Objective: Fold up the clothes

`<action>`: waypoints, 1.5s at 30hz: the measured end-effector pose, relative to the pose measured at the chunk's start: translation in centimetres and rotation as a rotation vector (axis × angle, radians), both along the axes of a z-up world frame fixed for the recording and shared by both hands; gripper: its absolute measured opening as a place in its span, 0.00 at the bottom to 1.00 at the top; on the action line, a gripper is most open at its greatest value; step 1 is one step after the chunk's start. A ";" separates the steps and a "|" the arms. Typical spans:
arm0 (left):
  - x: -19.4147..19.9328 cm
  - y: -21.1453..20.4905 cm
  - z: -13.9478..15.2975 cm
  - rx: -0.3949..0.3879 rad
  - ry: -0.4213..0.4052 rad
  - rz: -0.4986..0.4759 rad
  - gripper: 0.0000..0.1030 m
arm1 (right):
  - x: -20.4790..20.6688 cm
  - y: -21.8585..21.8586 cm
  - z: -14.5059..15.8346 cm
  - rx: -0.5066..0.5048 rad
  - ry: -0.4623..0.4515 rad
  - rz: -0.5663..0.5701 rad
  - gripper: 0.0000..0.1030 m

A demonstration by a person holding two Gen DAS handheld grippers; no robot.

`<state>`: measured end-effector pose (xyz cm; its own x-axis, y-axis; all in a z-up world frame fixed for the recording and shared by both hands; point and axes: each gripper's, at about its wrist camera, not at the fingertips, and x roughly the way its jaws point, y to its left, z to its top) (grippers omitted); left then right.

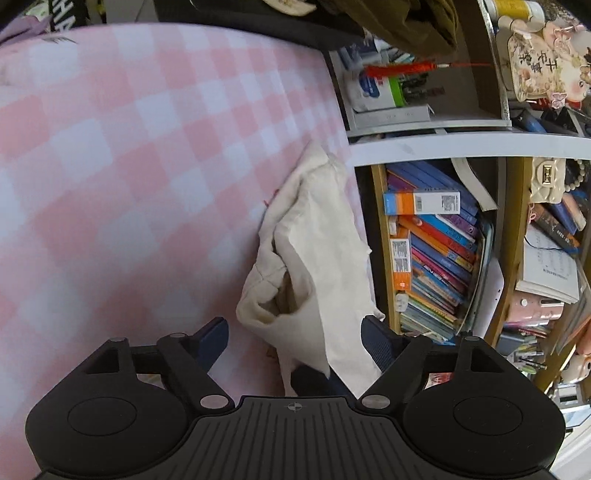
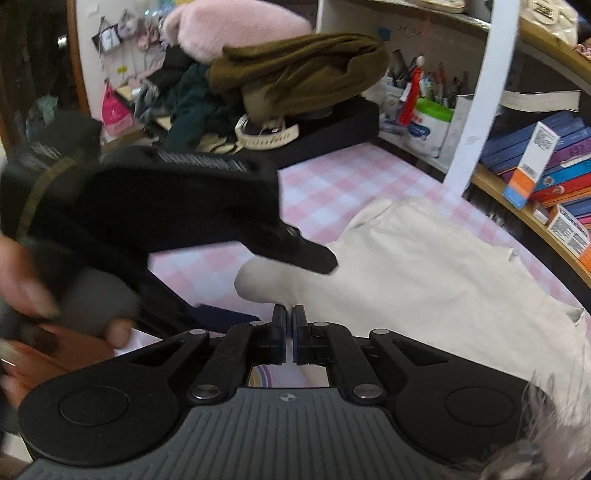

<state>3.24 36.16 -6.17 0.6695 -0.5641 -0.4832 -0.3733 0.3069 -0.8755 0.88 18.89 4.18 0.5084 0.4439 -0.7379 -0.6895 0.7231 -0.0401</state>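
A cream garment [image 1: 314, 254] lies bunched on the pink checked bed sheet [image 1: 129, 166], along the bed's edge by the bookshelf. My left gripper [image 1: 295, 339] is open, its jaws wide apart on either side of the garment's near end. In the right wrist view the same cream garment [image 2: 424, 266] spreads across the sheet [image 2: 325, 184]. My right gripper [image 2: 289, 314] is shut on a fold of the garment's near edge. The left gripper [image 2: 317, 260] shows there too, its tip over the cloth.
A bookshelf [image 1: 436, 251] packed with books stands right against the bed. A pile of clothes with an olive garment [image 2: 295, 70] and a pink plush item [image 2: 236, 26] sits at the bed's far end. A hand [image 2: 22, 291] holds the left gripper.
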 end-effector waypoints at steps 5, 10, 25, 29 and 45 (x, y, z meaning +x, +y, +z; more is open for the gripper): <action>0.1 0.4 -1.3 -0.039 0.033 0.048 0.78 | 0.3 -0.1 -0.3 -0.001 0.073 -0.003 0.05; 0.0 0.6 -1.2 -0.029 0.017 0.042 0.78 | 0.6 -2.6 0.2 0.070 0.169 -0.010 0.27; -0.8 0.4 -1.3 0.002 0.016 0.069 0.58 | 12.4 -6.7 2.0 -0.004 0.259 -0.323 0.67; -1.2 0.6 -1.6 -0.020 0.056 0.103 0.48 | 14.9 -2.9 1.0 -0.105 0.242 -0.288 0.69; -1.7 0.8 -1.9 0.074 0.033 0.045 0.04 | 19.0 3.3 -1.2 -0.152 0.294 -0.236 0.67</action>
<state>1.54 36.93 -8.05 0.6761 -0.4957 -0.5451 -0.4168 0.3527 -0.8378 19.85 22.21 2.98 0.3406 0.2152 -0.9153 -0.5035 0.8639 0.0157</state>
